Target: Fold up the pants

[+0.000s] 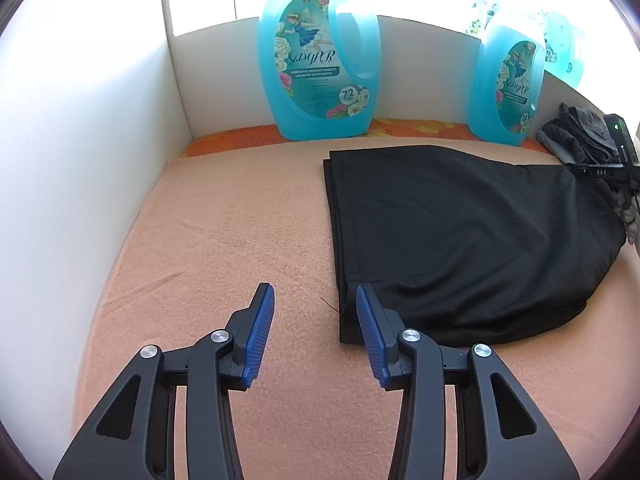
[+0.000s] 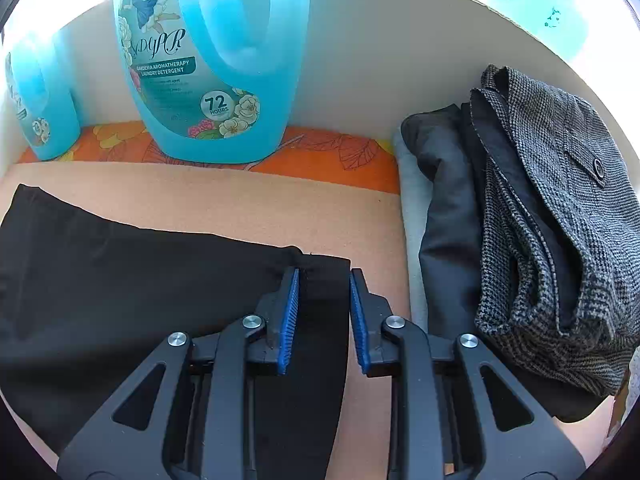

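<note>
Hovering low, my left gripper (image 1: 315,300) stands wide apart and empty at the near corner of the black pants (image 1: 460,240), which lie partly folded on the peach blanket (image 1: 224,240). My right gripper (image 2: 324,280) is spread narrower, astride the pants' band-like end, its blue pads (image 2: 289,312) pinching nothing. I judge the fabric thin, limp and light; it should be gripped at layered corners, since single plies may slip.
</note>
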The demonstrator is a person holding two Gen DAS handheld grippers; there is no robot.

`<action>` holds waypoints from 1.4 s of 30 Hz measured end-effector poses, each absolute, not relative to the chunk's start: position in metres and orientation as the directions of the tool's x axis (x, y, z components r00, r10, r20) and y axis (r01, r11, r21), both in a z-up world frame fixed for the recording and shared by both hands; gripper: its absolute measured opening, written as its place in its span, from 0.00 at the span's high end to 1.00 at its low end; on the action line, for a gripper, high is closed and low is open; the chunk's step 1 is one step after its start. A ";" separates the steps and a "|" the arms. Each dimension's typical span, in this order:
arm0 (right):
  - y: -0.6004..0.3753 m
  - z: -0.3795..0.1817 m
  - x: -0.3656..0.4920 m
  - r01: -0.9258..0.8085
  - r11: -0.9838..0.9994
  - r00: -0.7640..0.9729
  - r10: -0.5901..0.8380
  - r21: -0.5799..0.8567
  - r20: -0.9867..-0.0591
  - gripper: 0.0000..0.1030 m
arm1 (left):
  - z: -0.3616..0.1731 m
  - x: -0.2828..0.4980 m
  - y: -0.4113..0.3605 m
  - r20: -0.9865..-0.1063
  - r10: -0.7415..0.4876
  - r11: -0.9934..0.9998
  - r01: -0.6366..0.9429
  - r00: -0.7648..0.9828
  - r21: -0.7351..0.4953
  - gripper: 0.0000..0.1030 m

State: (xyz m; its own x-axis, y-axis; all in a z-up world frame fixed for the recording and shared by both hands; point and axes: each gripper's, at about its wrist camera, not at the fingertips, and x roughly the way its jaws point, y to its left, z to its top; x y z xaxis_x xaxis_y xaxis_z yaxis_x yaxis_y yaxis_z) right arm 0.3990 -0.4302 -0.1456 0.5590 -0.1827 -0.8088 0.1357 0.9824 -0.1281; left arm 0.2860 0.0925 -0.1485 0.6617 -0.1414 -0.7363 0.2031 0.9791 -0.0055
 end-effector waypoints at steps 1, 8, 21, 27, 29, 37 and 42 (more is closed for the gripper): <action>-0.429 -0.140 0.395 0.144 0.981 0.574 -0.191 -0.132 -0.796 0.50 | -0.148 0.287 0.095 -0.737 -0.157 0.979 0.202 0.658 -0.028 0.60; -0.379 -0.090 0.367 0.063 0.984 0.678 -0.166 -0.169 -0.716 0.43 | -0.153 0.297 0.090 -0.741 -0.265 0.963 0.208 0.617 -0.171 0.60; -0.204 -0.096 0.435 -0.369 0.929 0.584 0.246 0.016 -0.774 0.42 | -0.178 0.293 0.074 -0.786 -0.203 0.975 0.190 0.584 -0.111 0.78; -0.136 -0.130 0.468 -0.427 0.903 0.510 0.279 0.042 -0.814 0.42 | -0.175 0.287 0.070 -0.758 -0.193 0.976 0.202 0.622 -0.082 0.94; -0.118 -0.139 0.474 -0.449 0.891 0.482 0.299 0.061 -0.823 0.42 | -0.173 0.284 0.074 -0.754 -0.203 0.975 0.198 0.625 -0.098 0.94; -0.042 -0.166 0.489 -0.463 0.878 0.349 0.310 0.125 -0.884 0.42 | -0.175 0.279 0.084 -0.759 -0.242 0.968 0.203 0.604 -0.148 0.95; -0.008 -0.177 0.496 -0.419 0.903 0.311 0.246 0.100 -0.918 0.41 | -0.176 0.279 0.089 -0.764 -0.236 0.971 0.169 0.600 -0.168 0.67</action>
